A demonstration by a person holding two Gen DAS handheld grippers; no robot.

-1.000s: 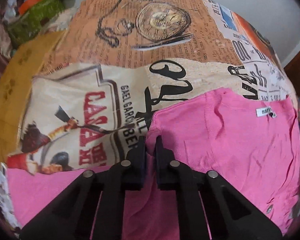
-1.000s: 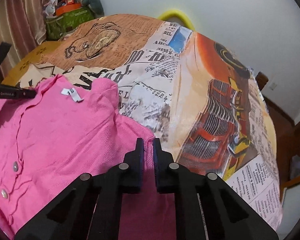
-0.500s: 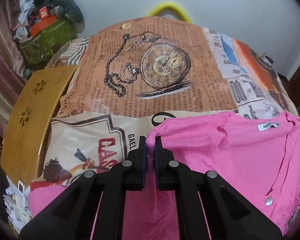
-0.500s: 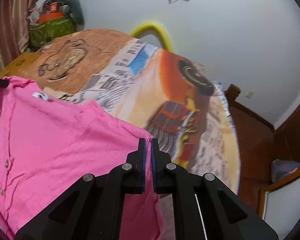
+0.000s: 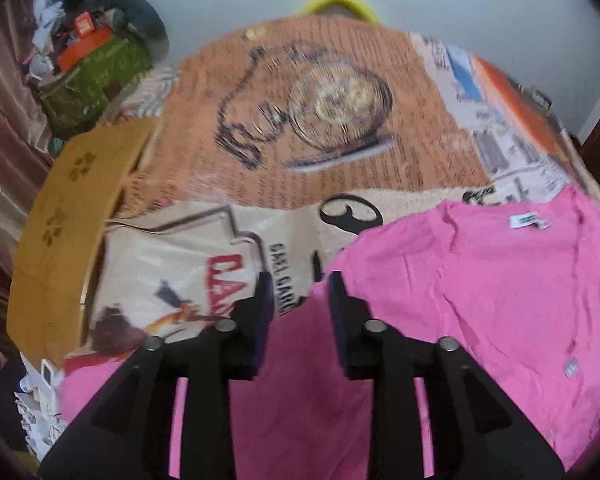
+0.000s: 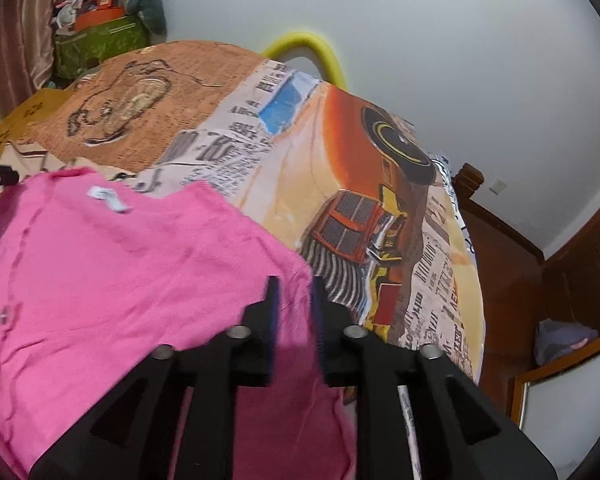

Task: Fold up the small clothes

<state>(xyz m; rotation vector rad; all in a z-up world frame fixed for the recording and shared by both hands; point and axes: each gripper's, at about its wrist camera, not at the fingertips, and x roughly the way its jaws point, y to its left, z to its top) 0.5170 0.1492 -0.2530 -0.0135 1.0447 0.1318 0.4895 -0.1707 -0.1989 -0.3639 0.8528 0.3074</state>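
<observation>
Left gripper and right gripper jaws just parted, pink cardigan corners between, printed cloth bare beyond

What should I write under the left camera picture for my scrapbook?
Left gripper, jaws just opened, lets go of the pink cardigan on the printed tablecloth.

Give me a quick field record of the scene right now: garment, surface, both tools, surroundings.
garment: pink cardigan, folded, white neck label up, buttons showing
surface: printed tablecloth with pocket-watch and truck pictures
left tool: jaws have just been opening, apart over the cardigan's left corner, pads not pressing it
right tool: jaws have just been opening, apart over the right corner, cloth between, not pinched
surroundings: wooden stool beside the table, yellow chair back by the wall
</observation>
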